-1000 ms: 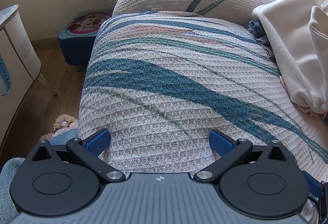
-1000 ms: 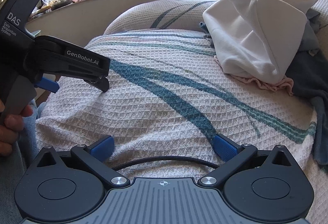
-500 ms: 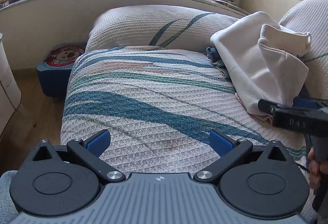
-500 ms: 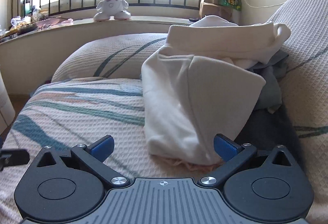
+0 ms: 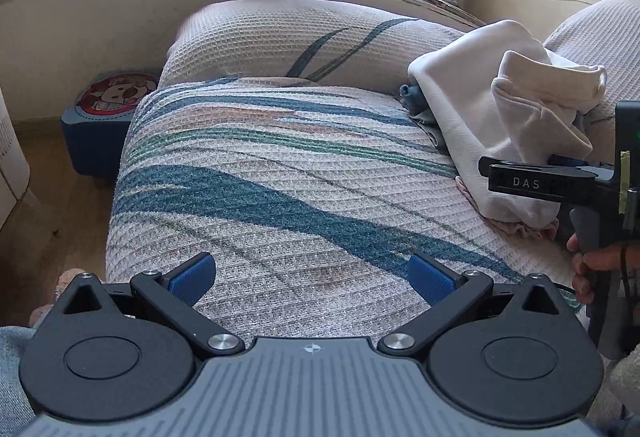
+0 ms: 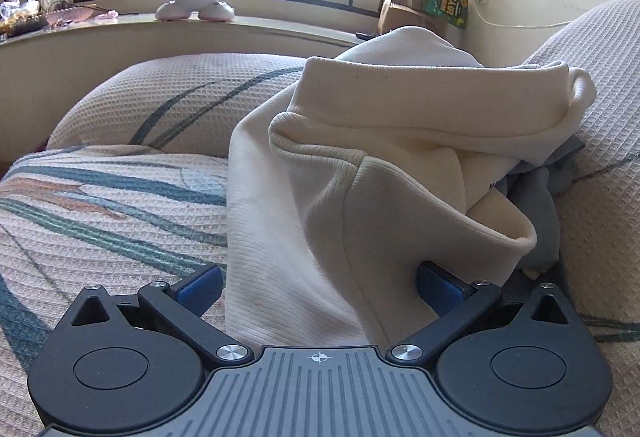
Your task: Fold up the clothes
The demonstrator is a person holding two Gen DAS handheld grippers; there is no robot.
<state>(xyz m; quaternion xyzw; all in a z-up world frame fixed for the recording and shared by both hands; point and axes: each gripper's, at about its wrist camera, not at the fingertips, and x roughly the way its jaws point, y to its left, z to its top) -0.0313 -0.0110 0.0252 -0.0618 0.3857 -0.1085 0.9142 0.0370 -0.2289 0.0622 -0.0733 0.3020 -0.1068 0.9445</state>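
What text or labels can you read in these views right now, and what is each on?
"DAS": white letters on the side of the right gripper, seen from the left wrist.
Green box by the window: printed, too small to read.
Dark print on the cream sweatshirt: mostly hidden, unreadable.
Cartoon stool: no legible words.

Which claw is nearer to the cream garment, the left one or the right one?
Right. The right claw is open with the cream garment between its fingers. The left claw is open over bare sofa cover, apart from it.
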